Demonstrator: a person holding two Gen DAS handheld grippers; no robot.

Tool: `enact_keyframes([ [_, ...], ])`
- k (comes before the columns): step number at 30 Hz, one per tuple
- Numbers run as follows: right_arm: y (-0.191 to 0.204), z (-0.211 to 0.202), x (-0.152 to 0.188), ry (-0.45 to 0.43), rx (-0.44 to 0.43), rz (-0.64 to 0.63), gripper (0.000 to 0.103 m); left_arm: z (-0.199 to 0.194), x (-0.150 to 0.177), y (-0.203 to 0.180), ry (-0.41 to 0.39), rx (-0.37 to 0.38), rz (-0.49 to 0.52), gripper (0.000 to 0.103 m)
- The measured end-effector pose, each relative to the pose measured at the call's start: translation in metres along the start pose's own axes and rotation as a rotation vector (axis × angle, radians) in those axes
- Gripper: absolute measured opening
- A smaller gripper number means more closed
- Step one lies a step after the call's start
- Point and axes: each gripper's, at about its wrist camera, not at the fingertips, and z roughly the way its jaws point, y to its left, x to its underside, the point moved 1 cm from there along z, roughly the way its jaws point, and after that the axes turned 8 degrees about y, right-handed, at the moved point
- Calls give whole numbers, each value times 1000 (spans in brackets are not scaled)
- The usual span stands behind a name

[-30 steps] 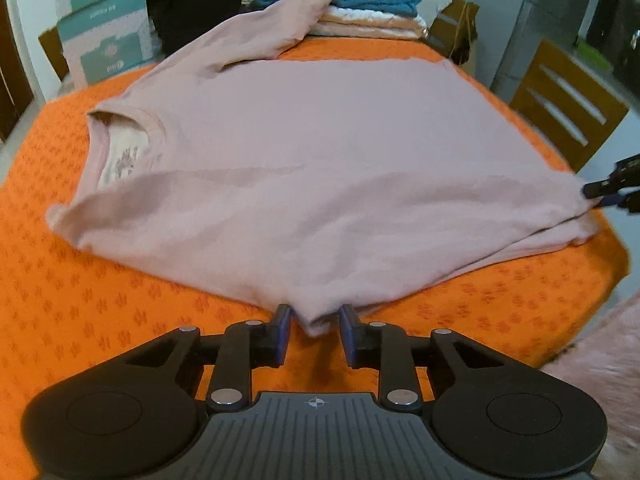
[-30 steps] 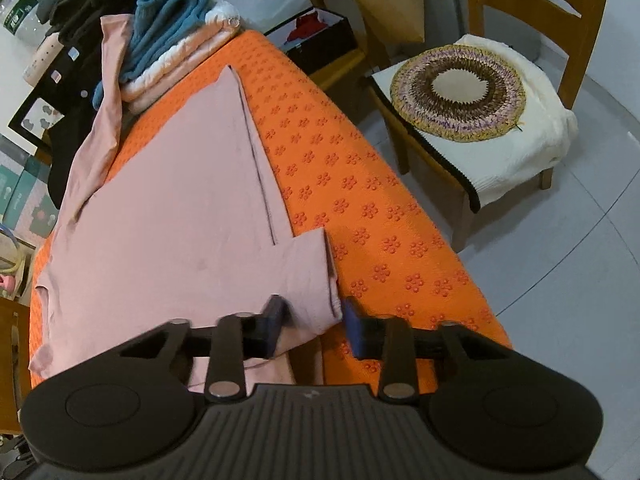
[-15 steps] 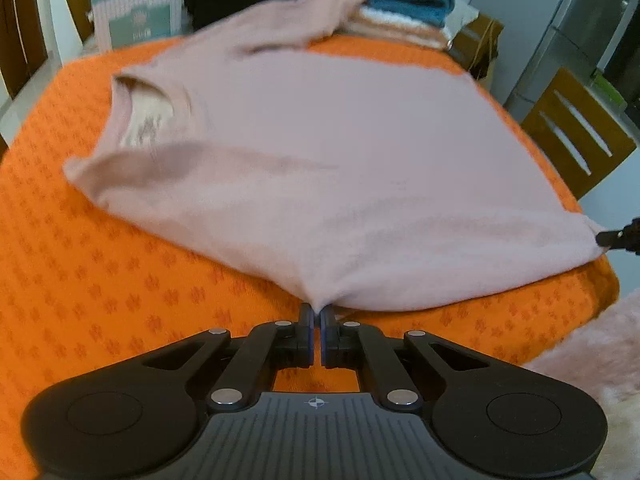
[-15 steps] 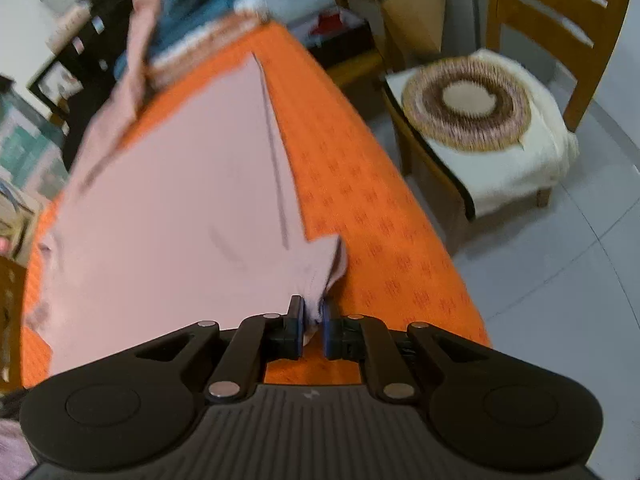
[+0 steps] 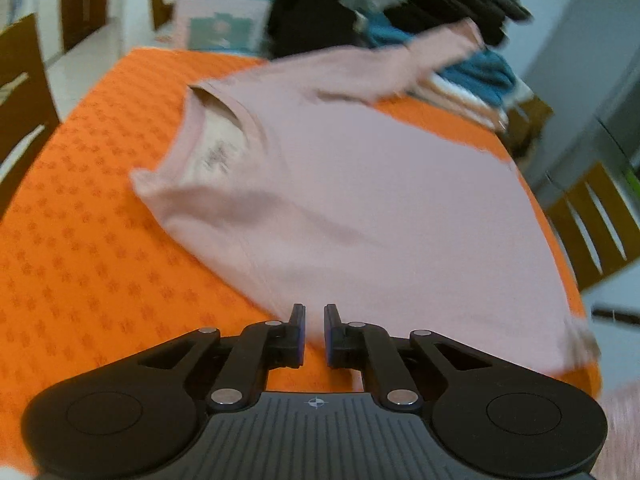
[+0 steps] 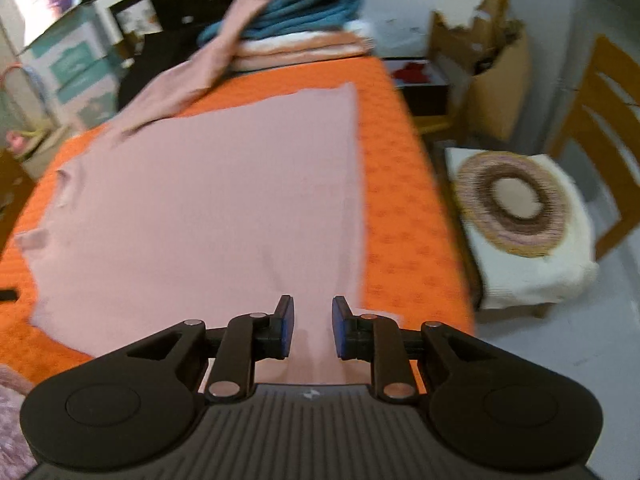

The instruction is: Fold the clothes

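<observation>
A pink long-sleeved shirt [image 5: 360, 200] lies spread on the orange table cover [image 5: 80, 260], neckline to the left, one sleeve running up onto the pile at the back. It also shows in the right wrist view [image 6: 208, 208]. My left gripper [image 5: 314, 332] is slightly open over the shirt's near folded edge, with cloth showing in the gap. My right gripper [image 6: 313, 328] is open over the shirt's hem corner, cloth lying between the fingers.
A stack of folded clothes with a blue towel [image 6: 296, 12] sits at the table's far end. A wooden chair with a round woven cushion [image 6: 516, 204] stands to the right of the table. Cardboard boxes [image 5: 224, 12] stand behind. Another chair [image 5: 600, 220] is at the right.
Both grippers were shut on the shirt half a second ago and have now opened. The near side of the shirt has been carried over and lies folded on the body.
</observation>
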Motion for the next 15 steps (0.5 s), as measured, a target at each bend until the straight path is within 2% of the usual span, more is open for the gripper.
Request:
enact_keyframes([
  [3,8,10,-3,11,-42,-31,24,6,-20,11,-33,-14,-60,11],
  [6,15,20,-5,26,-72,-57,24,12,-38,23,-51,-12,-101,16],
  [10,24,33,-5,53,-67,-71,24,19,-58,37,-78,-19,-141,16],
  [15,23,47,2,86,-36,-69,26,32,-76,61,-96,-23,-248,16],
])
